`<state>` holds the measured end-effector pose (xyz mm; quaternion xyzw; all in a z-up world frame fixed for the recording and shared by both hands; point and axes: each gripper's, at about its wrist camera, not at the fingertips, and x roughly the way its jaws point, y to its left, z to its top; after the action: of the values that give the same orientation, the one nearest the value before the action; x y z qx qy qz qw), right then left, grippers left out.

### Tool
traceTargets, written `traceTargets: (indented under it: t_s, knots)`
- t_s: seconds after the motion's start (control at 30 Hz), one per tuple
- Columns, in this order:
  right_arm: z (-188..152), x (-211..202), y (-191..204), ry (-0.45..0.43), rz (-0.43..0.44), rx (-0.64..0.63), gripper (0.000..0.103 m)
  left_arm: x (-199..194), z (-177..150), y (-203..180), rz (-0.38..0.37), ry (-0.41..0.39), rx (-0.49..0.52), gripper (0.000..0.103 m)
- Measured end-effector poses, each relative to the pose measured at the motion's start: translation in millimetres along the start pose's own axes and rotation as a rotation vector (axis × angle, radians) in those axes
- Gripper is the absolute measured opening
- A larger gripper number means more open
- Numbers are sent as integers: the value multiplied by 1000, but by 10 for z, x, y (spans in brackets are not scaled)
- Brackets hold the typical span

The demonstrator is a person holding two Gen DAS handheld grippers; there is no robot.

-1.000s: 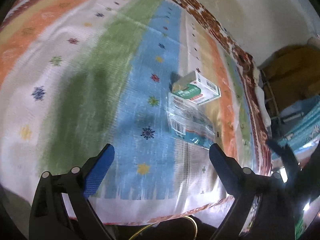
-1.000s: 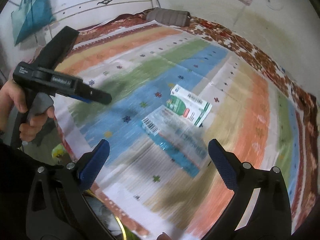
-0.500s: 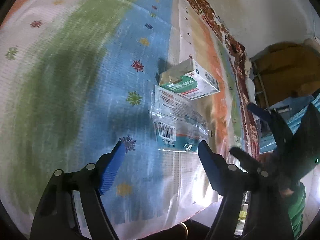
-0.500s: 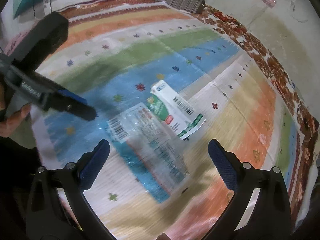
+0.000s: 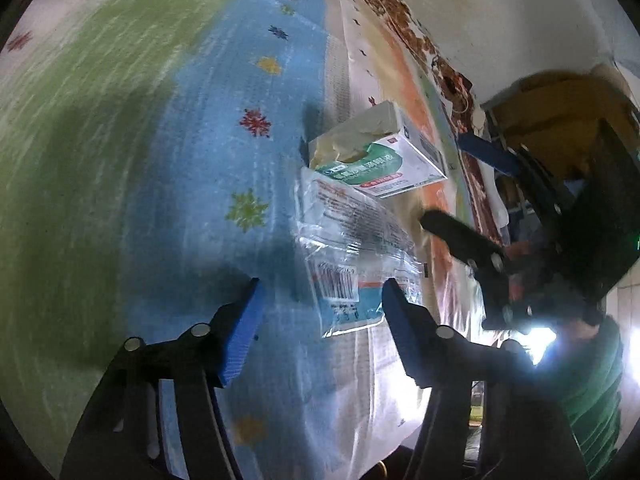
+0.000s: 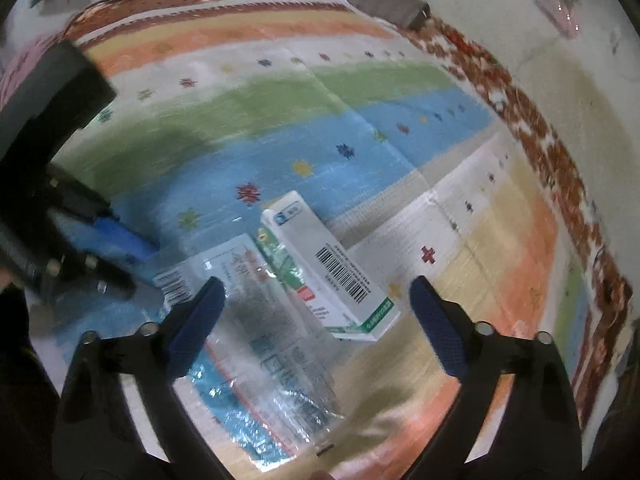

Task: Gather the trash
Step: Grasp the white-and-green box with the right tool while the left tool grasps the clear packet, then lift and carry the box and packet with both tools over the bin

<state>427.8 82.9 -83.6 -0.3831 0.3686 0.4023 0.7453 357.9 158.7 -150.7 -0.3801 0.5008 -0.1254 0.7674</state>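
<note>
Blue ribbed pads line both tools. The left gripper (image 5: 320, 312) has just been closing; its jaws stand half apart with nothing pressed between them, and the near barcoded end of the clear plastic wrapper (image 5: 352, 256) lies just beyond its right pad. The right gripper (image 6: 316, 312) has narrowed slightly too but is wide apart, hovering over the same spot, its left pad above the wrapper (image 6: 256, 320) and its right pad over bare cloth.

Taking the wrapper as landmark: it lies flat on the striped bedspread (image 6: 280, 128), and the white-and-green carton (image 6: 328, 264) rests against its far end, one edge overlapping the film.

The wrapper looks thin, crinkly and nearly weightless, probably slippery, and too flat to straddle; the best hold is likely a pinch on a lifted edge or corner at the barcode end. The carton (image 5: 380, 160) appears light and stiff yet crushable, with one end torn open, so its two long flat sides seem the place to clamp, gently
</note>
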Motion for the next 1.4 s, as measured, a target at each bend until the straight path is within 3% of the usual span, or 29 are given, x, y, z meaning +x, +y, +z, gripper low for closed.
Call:
traceTargets:
  t_s: [0.07,0.13,0.2,0.23,0.27,0.3,0.4,0.67,0.87,1.07,1.4]
  knots:
    - [11,60,-27,-3,4,-6,86,50,13,-36,-6,13,7,37]
    - [9,153,-52,12,17,-9,81,105,-2,-73,20,22,36,33]
    - [-1,244,-76,32,27,-13,68,137,-5,-102,21,22,50,28]
    - [-8,278,-84,40,34,-1,67,154,-6,-116,36,22,52,24]
    - [-22,301,-87,47,44,6,64,171,-9,-133,55,24,56,11]
    - [-35,321,-73,54,47,2,55,192,-8,-146,73,29,61,1]
    - [-102,359,-35,58,66,-13,38,215,-7,-196,105,21,85,0]
    - [-219,288,-100,28,-15,69,27,164,65,-263,137,26,117,0]
    - [-273,60,-212,-15,-42,209,25,-6,144,-316,165,20,94,0]
    - [-419,-284,-152,-37,-57,367,25,-246,125,-665,194,2,136,0]
    - [-842,-920,124,-49,-58,558,24,-610,-215,-1186,201,-25,189,0]
